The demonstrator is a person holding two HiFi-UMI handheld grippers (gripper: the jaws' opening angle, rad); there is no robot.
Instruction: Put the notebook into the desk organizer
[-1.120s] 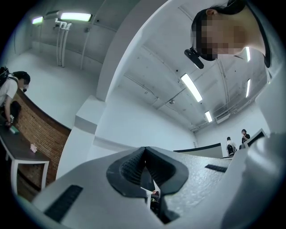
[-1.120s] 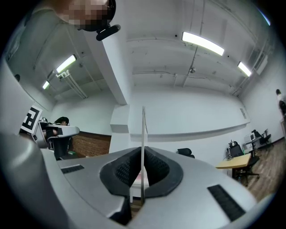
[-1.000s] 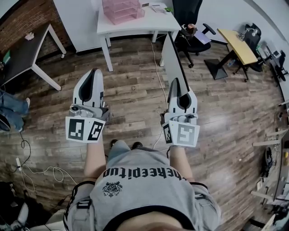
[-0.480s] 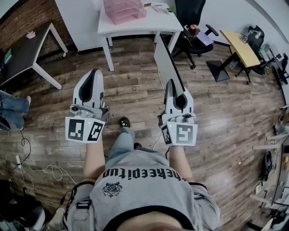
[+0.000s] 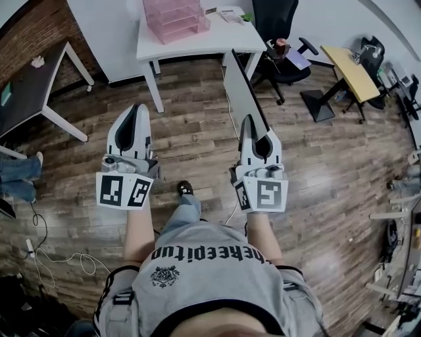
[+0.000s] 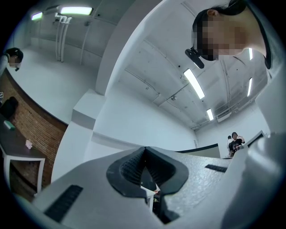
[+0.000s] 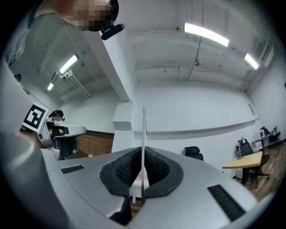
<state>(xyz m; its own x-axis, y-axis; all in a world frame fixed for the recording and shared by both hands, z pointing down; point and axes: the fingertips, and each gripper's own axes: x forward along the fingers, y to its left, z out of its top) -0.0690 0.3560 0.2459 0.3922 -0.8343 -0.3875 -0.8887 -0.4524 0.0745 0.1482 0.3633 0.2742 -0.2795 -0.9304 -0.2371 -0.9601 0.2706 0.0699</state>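
The notebook (image 5: 242, 92) is a thin grey slab that sticks forward and up out of my right gripper (image 5: 254, 128), which is shut on its lower end. In the right gripper view it shows edge-on as a narrow strip (image 7: 143, 143) pinched between the dark pads of that gripper (image 7: 142, 172). The pink desk organizer (image 5: 176, 16) stands on a white table (image 5: 220, 41) ahead, well beyond both grippers. My left gripper (image 5: 135, 112) is held level beside the right one, over the wooden floor. Its jaws (image 6: 144, 156) are shut with nothing between them.
A black office chair (image 5: 276, 23) stands right of the white table. A dark table (image 5: 33, 82) is at the far left, with a person's legs (image 5: 16, 178) below it. A yellow desk (image 5: 352, 66) is at the right. A white cable (image 5: 62, 260) lies on the floor.
The person has stepped forward, one foot swinging ahead. Both grippers keep their pose, and the notebook stays clamped in the right one.
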